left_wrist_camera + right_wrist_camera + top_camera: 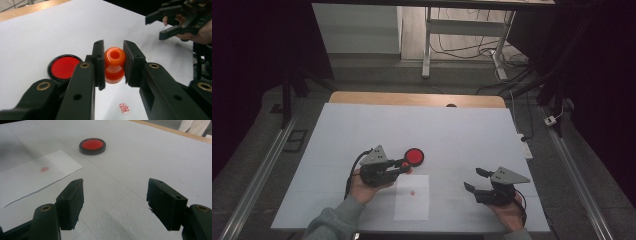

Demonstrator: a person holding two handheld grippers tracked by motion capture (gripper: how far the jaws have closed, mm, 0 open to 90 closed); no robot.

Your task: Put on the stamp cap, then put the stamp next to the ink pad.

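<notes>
High view, left gripper (404,163): held in the person's left hand near the middle of the table, jaws pointing right toward the red ink pad, a bit of orange showing at their tips.
High view, ink pad (414,156): round, black-rimmed, red inside, lying on the white table cover (362,125) just beyond the left gripper's tips.
High view, paper sheet (412,197): white, lying flat in front of the ink pad, with a small red stamp mark (412,193) near its middle.
High view, right gripper (476,179): held in the right hand at the near right of the table, well apart from the paper, jaws spread with nothing between them.
Left gripper view, orange stamp (114,65): pinched between the two black pads, its hollow round end facing the camera, lifted off the table.
Left gripper view, surroundings: the ink pad (63,67) lies to the left of the jaws, the red stamp mark (124,108) on the paper below them, the other gripper (166,26) at the upper right.
Right gripper view, right gripper (116,195): jaws wide apart above the bare cover, gripping nothing.
Right gripper view, farther off: the ink pad (92,145) sits beyond the jaws; the paper sheet (30,177) with its stamp mark (44,169) lies to the left.
</notes>
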